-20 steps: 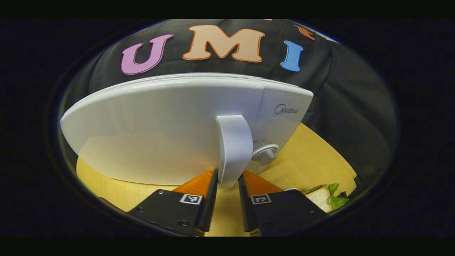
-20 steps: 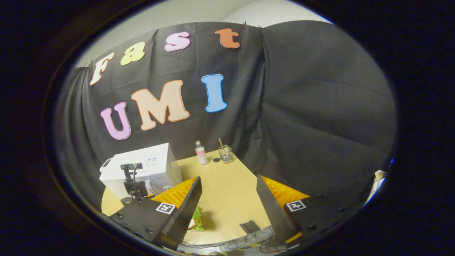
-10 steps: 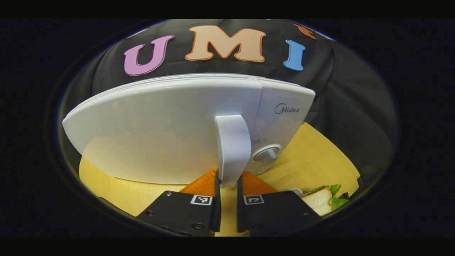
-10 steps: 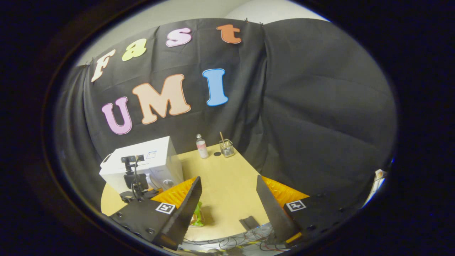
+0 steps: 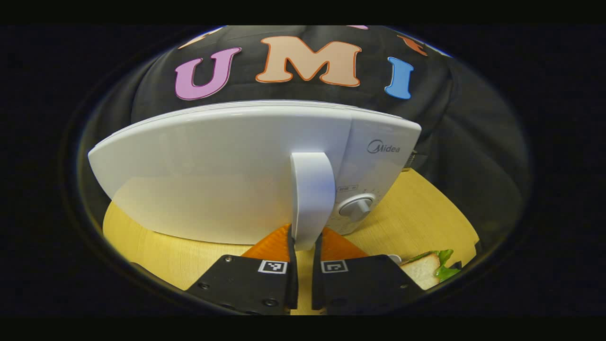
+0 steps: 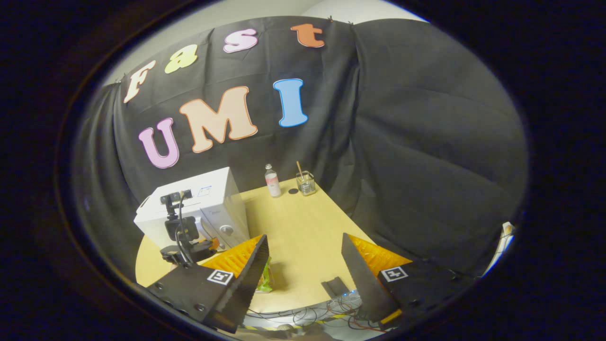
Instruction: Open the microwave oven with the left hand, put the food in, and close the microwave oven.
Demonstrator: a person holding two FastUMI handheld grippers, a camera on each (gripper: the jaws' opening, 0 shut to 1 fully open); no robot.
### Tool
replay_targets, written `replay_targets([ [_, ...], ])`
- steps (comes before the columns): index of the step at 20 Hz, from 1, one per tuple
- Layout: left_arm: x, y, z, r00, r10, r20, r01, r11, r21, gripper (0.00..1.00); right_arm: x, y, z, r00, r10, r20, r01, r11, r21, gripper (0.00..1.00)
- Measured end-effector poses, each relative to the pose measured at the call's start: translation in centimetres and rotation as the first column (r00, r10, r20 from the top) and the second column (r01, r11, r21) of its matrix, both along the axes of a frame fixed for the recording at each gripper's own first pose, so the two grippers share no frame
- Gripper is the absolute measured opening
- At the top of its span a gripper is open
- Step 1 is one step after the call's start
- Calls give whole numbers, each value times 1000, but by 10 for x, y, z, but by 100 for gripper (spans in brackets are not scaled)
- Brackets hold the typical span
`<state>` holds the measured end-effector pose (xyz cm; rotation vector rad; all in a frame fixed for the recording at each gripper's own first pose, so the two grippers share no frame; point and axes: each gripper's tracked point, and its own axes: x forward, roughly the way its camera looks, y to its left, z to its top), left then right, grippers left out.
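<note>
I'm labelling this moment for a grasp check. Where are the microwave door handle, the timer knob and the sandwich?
door handle [image 5: 310, 199], left gripper view, middle of the white upright bar.
timer knob [image 5: 357, 206], left gripper view, centre of the grey dial.
sandwich [image 5: 419, 273], left gripper view, white bread face beside the lettuce.

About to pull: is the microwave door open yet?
Shut: the door lies flush with the control panel, no gap, while the left gripper pinches its handle.
</note>
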<state>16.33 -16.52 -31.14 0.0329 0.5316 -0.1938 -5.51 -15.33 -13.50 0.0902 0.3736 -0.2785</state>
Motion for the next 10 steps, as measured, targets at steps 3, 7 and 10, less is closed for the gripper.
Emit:
replay_targets([
  [3,-26,3,-5,999,-1,-45,1,1000,-2,11,0,-2,-4,1000,11,-10,-11,1000,-7,90],
  [7,-84,19,-5,998,-55,-17,55,998,8,13,8,-1,-11,999,46,-22,-46,999,8,90],
  [10,-115,34,-8,998,-58,-39,60,997,41,16,15,1,-13,995,96,-28,-96,995,-3,97],
])
